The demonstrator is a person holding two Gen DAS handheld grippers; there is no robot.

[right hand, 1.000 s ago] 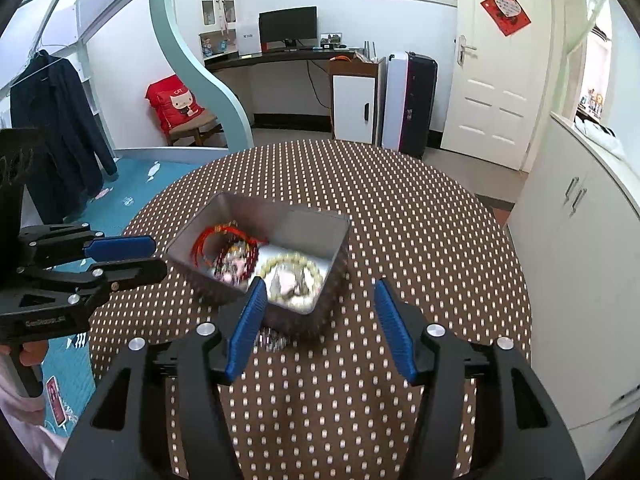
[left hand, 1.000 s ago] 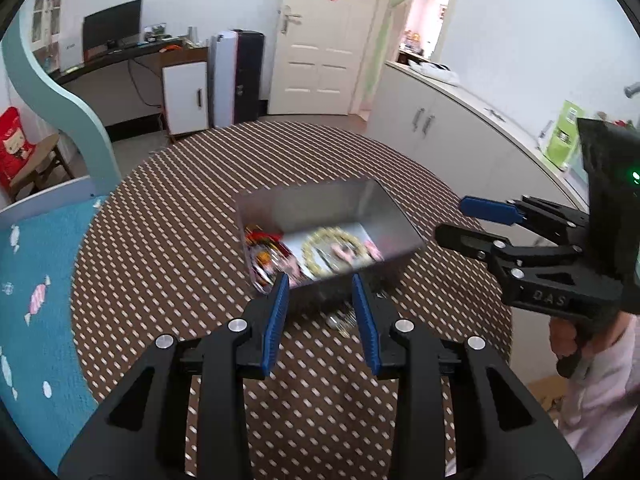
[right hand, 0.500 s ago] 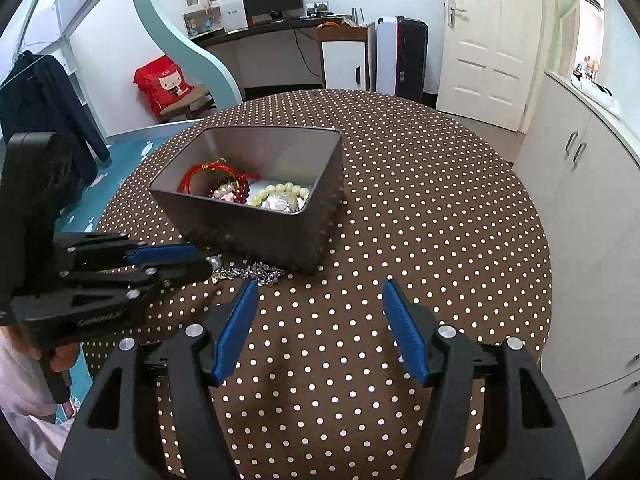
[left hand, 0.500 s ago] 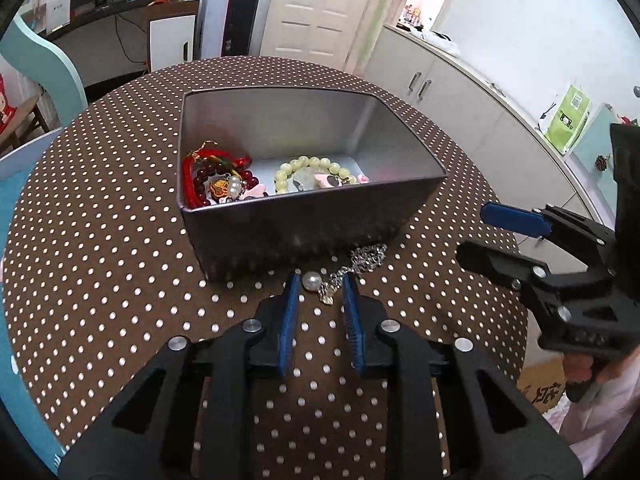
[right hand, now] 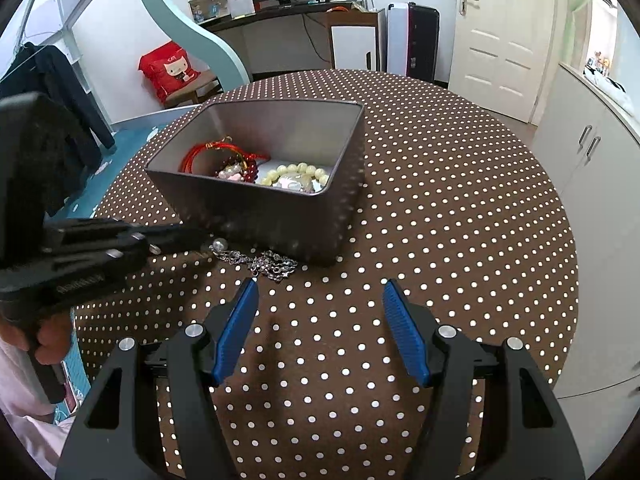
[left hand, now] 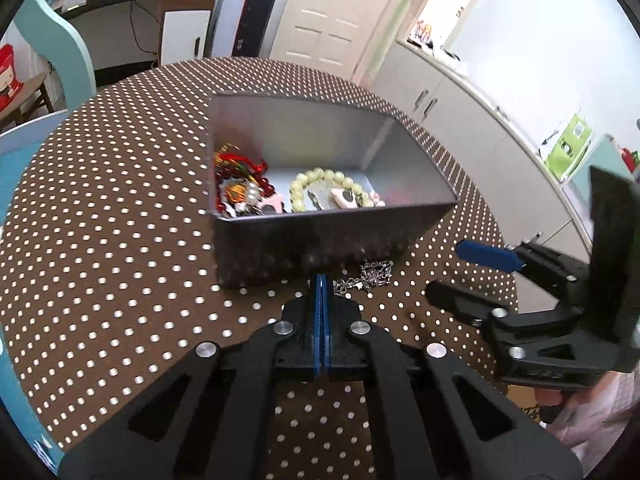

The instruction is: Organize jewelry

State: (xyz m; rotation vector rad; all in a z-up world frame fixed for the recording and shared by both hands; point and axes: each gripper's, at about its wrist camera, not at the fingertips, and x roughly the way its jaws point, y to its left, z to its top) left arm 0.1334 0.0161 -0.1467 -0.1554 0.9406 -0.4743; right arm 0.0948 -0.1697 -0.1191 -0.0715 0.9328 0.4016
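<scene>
A grey metal box [left hand: 320,236] [right hand: 256,216] stands on the dotted brown table. It holds a red bead bracelet [left hand: 240,184] [right hand: 224,156] and a pale green bead bracelet [left hand: 320,188] [right hand: 296,172]. A silver chain necklace [left hand: 368,278] [right hand: 260,260] with a pearl [right hand: 219,245] lies on the table against the box's near wall. My left gripper [left hand: 322,280] [right hand: 196,236] is shut on the necklace's pearl end at the box's base. My right gripper [right hand: 320,300] [left hand: 460,272] is open and empty, just short of the chain.
The round table [right hand: 460,220] has bare cloth to the right of the box. White cabinets [right hand: 600,160] stand past the table's right edge. A blue mat [left hand: 12,200] and a chair with a red bag [right hand: 172,72] lie to the left.
My left gripper has come down to the table and closed on the necklace's pearl end. My right gripper has moved in closer to the chain and stays open.
</scene>
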